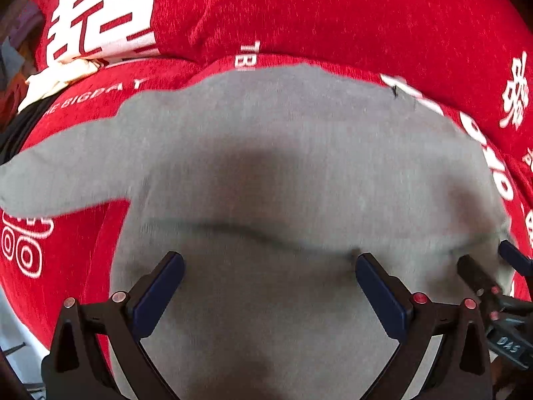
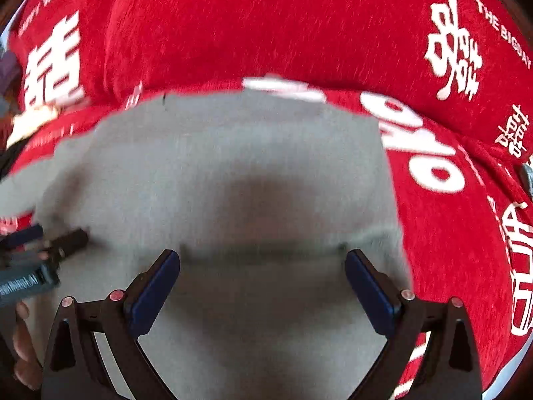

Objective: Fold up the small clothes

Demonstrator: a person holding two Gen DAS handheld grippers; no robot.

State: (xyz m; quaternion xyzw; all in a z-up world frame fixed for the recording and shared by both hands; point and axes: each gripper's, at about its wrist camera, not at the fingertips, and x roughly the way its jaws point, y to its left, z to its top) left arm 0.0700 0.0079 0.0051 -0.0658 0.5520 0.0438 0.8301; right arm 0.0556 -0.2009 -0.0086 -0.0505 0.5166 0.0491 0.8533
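Observation:
A small grey garment [image 1: 283, 166] lies spread on a red cloth with white lettering [image 1: 333, 16]; a sleeve sticks out at the left [image 1: 60, 173]. A fold line runs across it just ahead of my fingertips. My left gripper [image 1: 269, 266] hovers over the garment's near part, jaws wide apart with nothing between them. In the right wrist view the same garment [image 2: 233, 166] fills the middle, and my right gripper [image 2: 263, 263] stands open above it, also with nothing between its pads. Each gripper shows at the edge of the other's view: the right gripper [image 1: 493, 276] and the left gripper [image 2: 43, 243].
The red cloth [image 2: 449, 233] covers the whole surface and rises in a fold at the back. A cream-coloured piece of fabric [image 1: 56, 76] lies at the far left edge. A hand [image 2: 23, 350] shows at the lower left of the right wrist view.

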